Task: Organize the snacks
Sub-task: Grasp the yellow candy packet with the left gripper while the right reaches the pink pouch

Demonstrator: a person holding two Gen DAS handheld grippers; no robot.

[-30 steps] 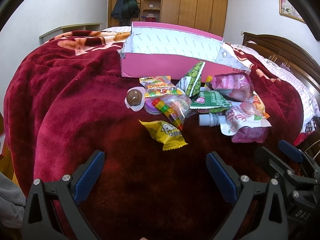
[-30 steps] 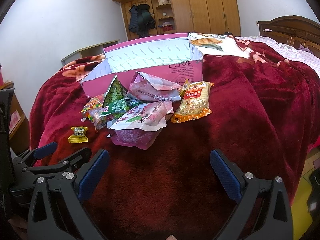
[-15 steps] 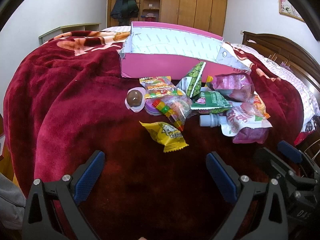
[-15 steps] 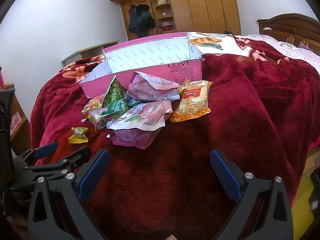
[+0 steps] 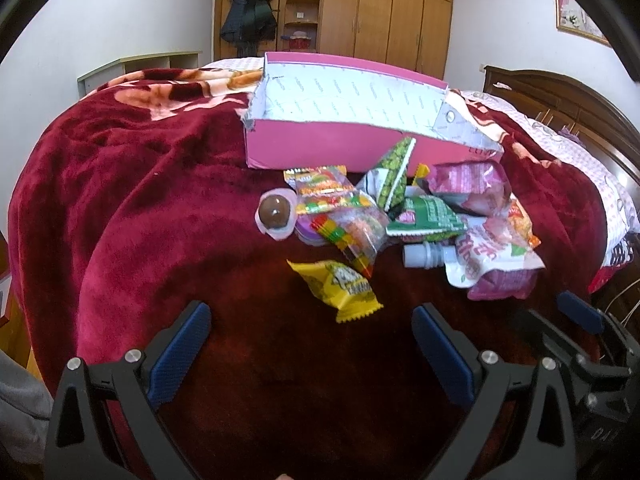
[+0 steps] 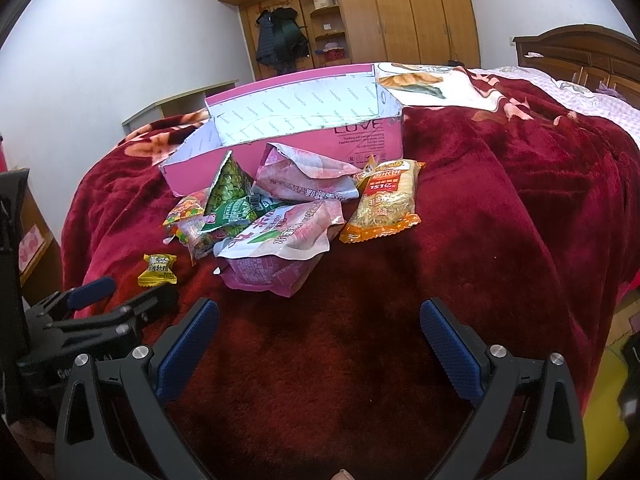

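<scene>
Red blanket on the bed [image 5: 152, 208], pink box [image 5: 320, 148] waiting — nothing is getting packed yet.
Snacks are lying heaped just in front of the box, the yellow candy packet [image 5: 340, 286] sitting apart, nearest. Left gripper [image 5: 310, 344] and right gripper [image 6: 320, 340] are both hovering spread wide, empty — looks like the opening pick, calling for a reach forward and down.

Your right gripper [image 6: 320, 344] hangs over the red blanket [image 6: 500, 216] with its blue-padded jaws spread wide and nothing between them. Ahead of you a heap of snack packets [image 6: 280, 220] lies against the pink box [image 6: 360, 140], an orange noodle pack [image 6: 386, 200] on its right edge, a small yellow candy [image 6: 158, 270] apart at left, near your left gripper [image 6: 108, 300]
</scene>
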